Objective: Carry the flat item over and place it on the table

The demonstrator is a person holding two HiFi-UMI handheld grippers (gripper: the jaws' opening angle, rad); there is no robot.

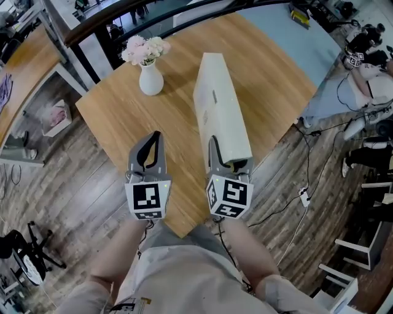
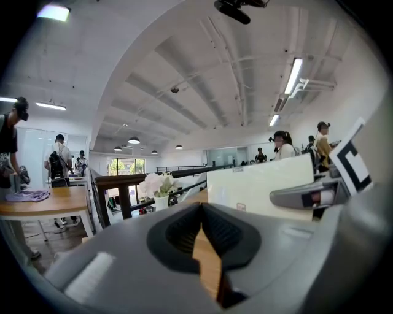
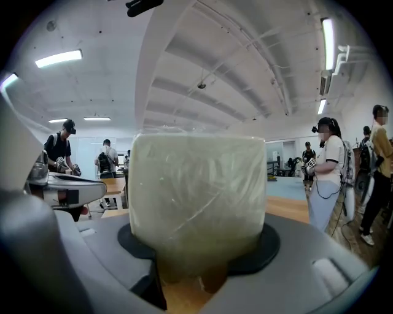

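Observation:
The flat item is a long white box (image 1: 220, 107) wrapped in clear film, standing on its narrow edge over the wooden table (image 1: 123, 116). My right gripper (image 1: 231, 160) is shut on the box's near end, one jaw on each broad face. In the right gripper view, the box end (image 3: 196, 196) fills the space between the jaws. Whether the box's lower edge touches the wood I cannot tell. My left gripper (image 1: 153, 140) hovers over the table to the left of the box, shut and empty. In the left gripper view, the box (image 2: 261, 187) shows at the right.
A white vase of pink flowers (image 1: 148, 68) stands at the table's far left part, left of the box's far end. The table's near corner (image 1: 181, 230) lies just in front of the person. A dark railing (image 1: 153, 13) runs behind, cables (image 1: 304, 196) lie on the floor at right, and people (image 3: 328, 178) stand around.

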